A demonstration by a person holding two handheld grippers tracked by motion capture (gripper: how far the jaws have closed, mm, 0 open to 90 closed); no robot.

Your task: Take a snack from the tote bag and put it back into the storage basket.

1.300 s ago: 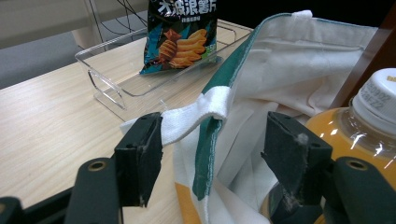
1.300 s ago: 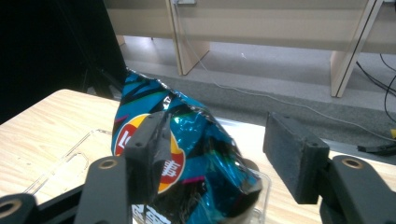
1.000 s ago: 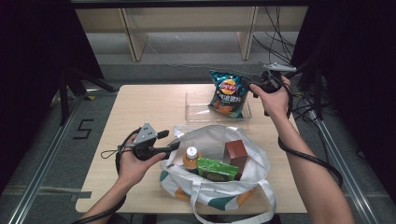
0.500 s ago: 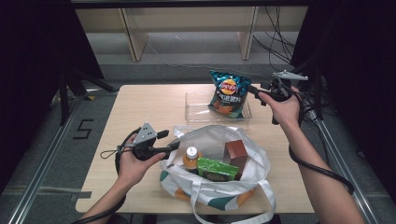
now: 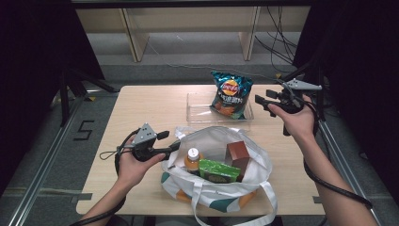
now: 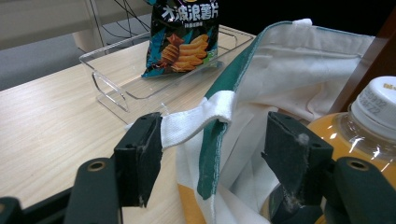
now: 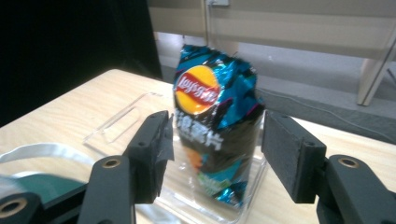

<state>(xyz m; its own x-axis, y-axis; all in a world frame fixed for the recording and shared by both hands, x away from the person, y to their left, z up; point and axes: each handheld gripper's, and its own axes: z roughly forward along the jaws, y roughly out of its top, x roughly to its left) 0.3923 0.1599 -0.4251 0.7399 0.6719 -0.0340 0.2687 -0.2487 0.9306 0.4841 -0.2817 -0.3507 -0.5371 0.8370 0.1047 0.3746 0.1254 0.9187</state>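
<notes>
Your left claw (image 5: 173, 147) stands wide at the left rim of the white canvas tote bag with green trim (image 5: 221, 141), the rim's fabric hanging loose between its jaws. Beyond the bag, the blue foil crisp packet (image 5: 230, 93) stands in the clear plastic tray (image 5: 200, 107). Right of the bag, your right claw (image 5: 259, 99) has just been narrowing, nothing between its jaws
</notes>
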